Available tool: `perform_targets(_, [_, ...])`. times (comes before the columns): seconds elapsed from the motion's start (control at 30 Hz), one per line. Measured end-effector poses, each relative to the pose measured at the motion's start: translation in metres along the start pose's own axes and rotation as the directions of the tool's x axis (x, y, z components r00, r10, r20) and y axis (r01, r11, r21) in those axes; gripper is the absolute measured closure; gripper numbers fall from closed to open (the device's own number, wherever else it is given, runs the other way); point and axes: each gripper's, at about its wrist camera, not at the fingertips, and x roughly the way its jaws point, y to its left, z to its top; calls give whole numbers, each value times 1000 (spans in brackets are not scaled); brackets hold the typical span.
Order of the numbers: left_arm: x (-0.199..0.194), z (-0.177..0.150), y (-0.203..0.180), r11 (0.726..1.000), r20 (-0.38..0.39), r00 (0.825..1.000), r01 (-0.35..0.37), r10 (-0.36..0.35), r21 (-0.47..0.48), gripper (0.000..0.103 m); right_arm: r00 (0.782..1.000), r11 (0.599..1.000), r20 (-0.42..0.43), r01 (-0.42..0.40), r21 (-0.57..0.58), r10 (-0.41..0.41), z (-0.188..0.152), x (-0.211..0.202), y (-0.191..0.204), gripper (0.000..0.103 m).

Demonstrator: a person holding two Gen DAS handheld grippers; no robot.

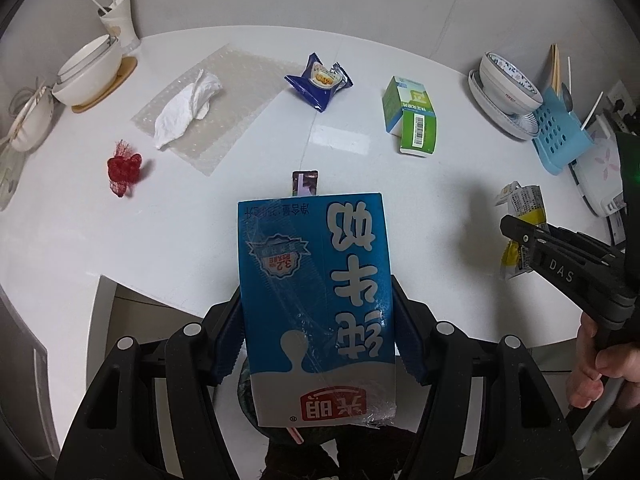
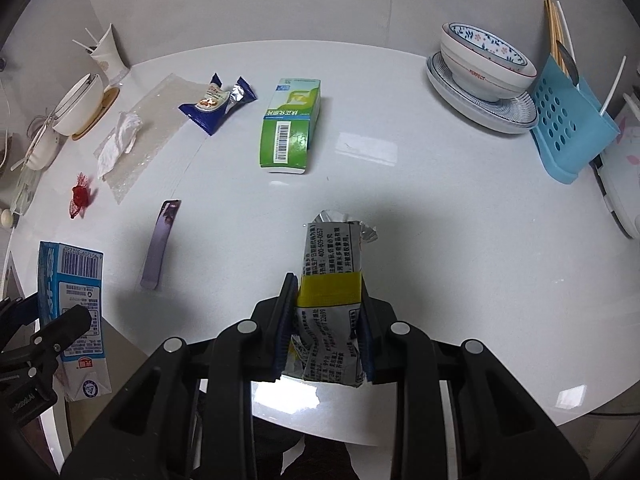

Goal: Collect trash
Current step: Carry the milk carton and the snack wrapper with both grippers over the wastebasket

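**Both hands loaded, carry-off stage**

Left gripper (image 1: 316, 332): fingers clamped on the sides of a blue milk carton (image 1: 316, 304), held clear above the near edge of the table (image 1: 460, 184). A straw end pokes out at the carton's bottom.

Right gripper (image 2: 326, 328): fingers set narrow, pinching a crumpled silver-and-yellow wrapper (image 2: 334, 280), also off the table surface.

Judged step: two pieces picked, now in transit to wherever trash goes. Something dark and round shows below the carton in the left wrist view; may be a bin, cannot tell.

Still lying on the table:
- green carton box (image 2: 292, 124), on its side, centre
- blue snack wrapper (image 2: 216, 102), just left of it
- crumpled tissue (image 1: 188, 108) on top of a bubble-wrap sheet (image 1: 240, 80)
- red mesh scrap (image 1: 124, 168), near left edge
- purple strip wrapper (image 2: 160, 244), flat, near side

Bowls, plate and blue cutlery rack (image 2: 568, 120) at the rims look like tableware, not trash.

Next move calls for: getting both loads over the receptacle before parting the fingers; wrapper is light and may cling to a pad. Then return for the remaining five.
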Motion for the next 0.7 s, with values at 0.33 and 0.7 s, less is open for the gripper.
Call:
perform_targets(0.33, [-17, -27, 20, 1000, 25, 1000, 14, -14, -21, 40, 999, 998, 21, -43, -38, 44, -24, -26, 25, 77])
perform_targets(0.7, [-25, -67, 46, 998, 34, 999, 19, -17, -58, 41, 996, 992, 22, -81, -95, 83, -60, -41, 54, 77])
